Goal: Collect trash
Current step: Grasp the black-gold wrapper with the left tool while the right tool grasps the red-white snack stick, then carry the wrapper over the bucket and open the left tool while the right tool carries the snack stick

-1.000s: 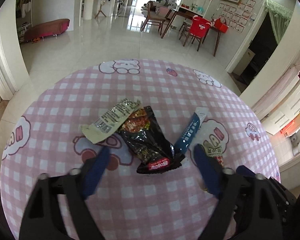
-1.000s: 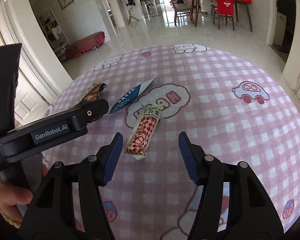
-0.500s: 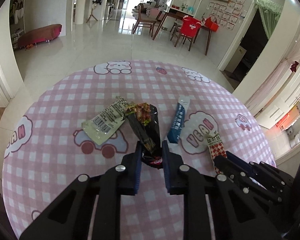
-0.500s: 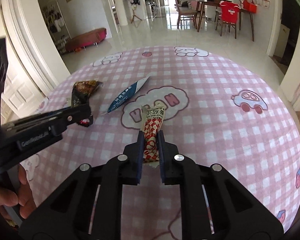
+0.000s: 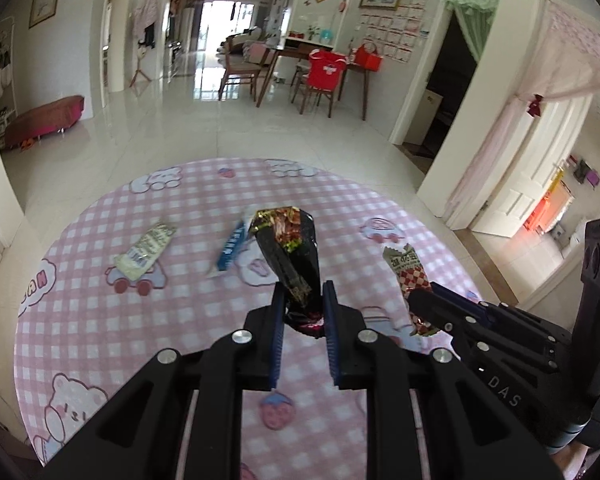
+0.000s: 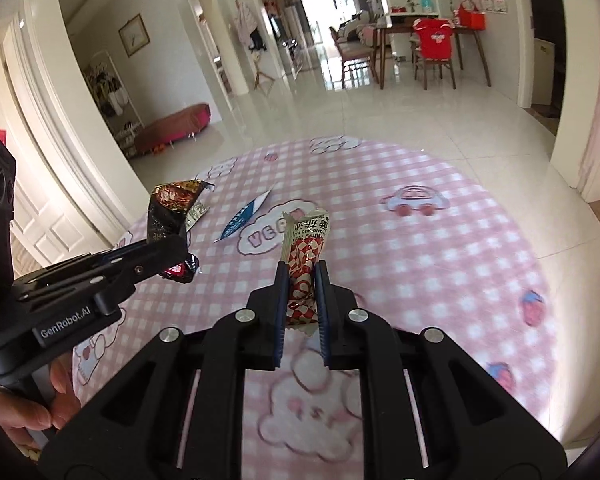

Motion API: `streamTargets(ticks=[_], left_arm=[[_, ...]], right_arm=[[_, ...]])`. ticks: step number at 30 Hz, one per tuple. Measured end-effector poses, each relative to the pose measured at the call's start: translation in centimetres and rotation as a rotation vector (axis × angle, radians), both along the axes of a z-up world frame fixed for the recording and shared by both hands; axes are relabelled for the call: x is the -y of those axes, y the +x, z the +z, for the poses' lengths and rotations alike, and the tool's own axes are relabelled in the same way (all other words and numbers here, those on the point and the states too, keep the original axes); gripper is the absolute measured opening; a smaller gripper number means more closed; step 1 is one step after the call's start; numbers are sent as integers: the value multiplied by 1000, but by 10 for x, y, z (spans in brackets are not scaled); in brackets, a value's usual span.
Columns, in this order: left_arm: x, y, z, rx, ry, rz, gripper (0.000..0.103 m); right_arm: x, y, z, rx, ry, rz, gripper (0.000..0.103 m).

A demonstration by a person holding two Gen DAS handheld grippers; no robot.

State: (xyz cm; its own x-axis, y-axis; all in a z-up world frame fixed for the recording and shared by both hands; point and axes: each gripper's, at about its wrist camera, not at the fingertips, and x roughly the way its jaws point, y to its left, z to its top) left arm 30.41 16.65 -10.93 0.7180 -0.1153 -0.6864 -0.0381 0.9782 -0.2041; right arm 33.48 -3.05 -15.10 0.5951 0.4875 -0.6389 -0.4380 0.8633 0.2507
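Left gripper (image 5: pixel 303 300) fingers clamp the bottom end of the black snack wrapper (image 5: pixel 290 250), lifted off the pink checked tabletop (image 5: pixel 100 320). Right gripper (image 6: pixel 302 280) fingers are narrow, pinching the red-checked wrapper (image 6: pixel 306 246) by its lower end, also in the air. Two pieces remain on the tabletop — the blue sachet (image 5: pixel 230 248) and the pale green wrapper (image 5: pixel 146 250), well apart from both grippers. Risks: both grips sit on thin slick foil near one end, so a fast swing could let either wrapper slide out; no bin is visible, so the drop-off spot is unknown — grippers side by side could also bump.
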Motion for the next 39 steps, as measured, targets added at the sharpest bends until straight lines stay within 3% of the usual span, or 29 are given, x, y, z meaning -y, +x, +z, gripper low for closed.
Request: streamTargets(ticks=[6,13,22,33,36,37,38,39], left_arm=[[71,-12,12,23,40,-120,17],[174,-18,1,7,73,-296,17],[314,-23,-44,-73,106,-552,18],[426,-27,-100,-192,102,-739,19],[440,-25,-110,-219,95,-745,38],[443,-25,-113,-226,102,-739,57],[444,-26,-115,-224,110,-730,68],[444,-26,-116,-216,119,-715,69]], right_arm=[[67,-27,12,33,67,-79,13],[174,-69,3,56,136,-242,14],[311,-132,-39,42,197,-532,14],[392,-175,-76,43,225,-746,14],[398,-181,-82,40,233,-780,14],[400,-182,-83,39,238,-787,14],[401,-183,-83,37,240,-792,14],[403,-183,-85,32,242,-796,14]])
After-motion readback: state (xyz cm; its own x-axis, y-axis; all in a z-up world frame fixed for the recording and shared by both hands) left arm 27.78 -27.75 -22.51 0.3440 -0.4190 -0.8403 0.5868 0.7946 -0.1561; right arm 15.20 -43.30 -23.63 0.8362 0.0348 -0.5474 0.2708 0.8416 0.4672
